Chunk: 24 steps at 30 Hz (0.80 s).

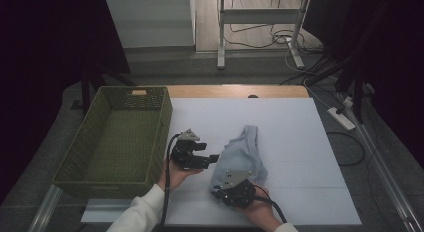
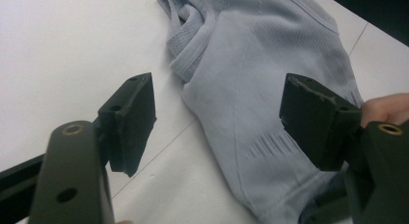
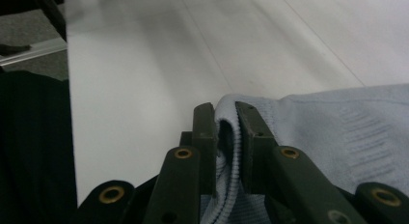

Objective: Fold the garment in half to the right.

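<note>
Here, garment (image 3: 337, 132) hem between right gripper (image 3: 225, 113) jaws

The pale blue garment (image 2: 270, 79) is soft knit cloth, ribbed at its hem and mesh-like at the neck. The tabletop (image 1: 295, 142) is smooth, matt white. The basket (image 1: 90, 142) is rough green weave. Each claw's black pads (image 2: 132, 118) look matt, rubbery.

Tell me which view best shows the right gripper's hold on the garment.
The right gripper view: the right gripper pinches the ribbed hem of the pale blue garment close up. The high view shows that gripper at the garment's near edge, pinch hidden. The left gripper view shows the garment's body.
</note>
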Each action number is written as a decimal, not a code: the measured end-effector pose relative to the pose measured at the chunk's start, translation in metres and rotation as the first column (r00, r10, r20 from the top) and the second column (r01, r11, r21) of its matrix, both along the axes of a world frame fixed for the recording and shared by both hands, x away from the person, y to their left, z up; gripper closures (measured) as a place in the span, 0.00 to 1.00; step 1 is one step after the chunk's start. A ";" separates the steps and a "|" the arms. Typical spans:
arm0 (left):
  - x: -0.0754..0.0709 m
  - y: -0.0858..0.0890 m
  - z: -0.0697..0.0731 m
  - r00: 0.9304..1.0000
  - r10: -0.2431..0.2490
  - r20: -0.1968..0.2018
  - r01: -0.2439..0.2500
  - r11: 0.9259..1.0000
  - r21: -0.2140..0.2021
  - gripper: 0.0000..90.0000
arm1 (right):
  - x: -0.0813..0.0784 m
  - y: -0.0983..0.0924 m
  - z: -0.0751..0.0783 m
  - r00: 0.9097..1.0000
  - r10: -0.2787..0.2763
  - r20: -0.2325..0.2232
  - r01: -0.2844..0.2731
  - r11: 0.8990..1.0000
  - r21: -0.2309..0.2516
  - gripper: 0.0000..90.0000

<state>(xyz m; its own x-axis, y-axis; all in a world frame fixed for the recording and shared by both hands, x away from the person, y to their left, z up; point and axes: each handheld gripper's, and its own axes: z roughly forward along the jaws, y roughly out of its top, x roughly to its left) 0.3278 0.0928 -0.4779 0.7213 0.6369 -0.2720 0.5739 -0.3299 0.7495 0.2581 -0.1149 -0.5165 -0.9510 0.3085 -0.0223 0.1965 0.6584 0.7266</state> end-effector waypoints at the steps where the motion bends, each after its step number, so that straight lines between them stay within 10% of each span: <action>1: 0.000 0.000 0.000 1.000 0.000 0.000 0.000 1.000 0.000 0.32 | -0.001 0.002 0.000 1.000 0.011 -0.001 -0.011 1.000 0.003 0.88; 10: 0.001 0.002 0.000 1.000 0.006 -0.001 -0.006 1.000 -0.004 0.32 | -0.017 0.010 0.001 0.989 0.144 -0.045 -0.143 0.990 0.015 0.88; 24: 0.001 0.003 0.000 1.000 0.007 -0.001 -0.007 1.000 0.000 0.32 | -0.014 0.005 -0.001 0.985 0.153 -0.079 -0.155 0.988 -0.012 0.88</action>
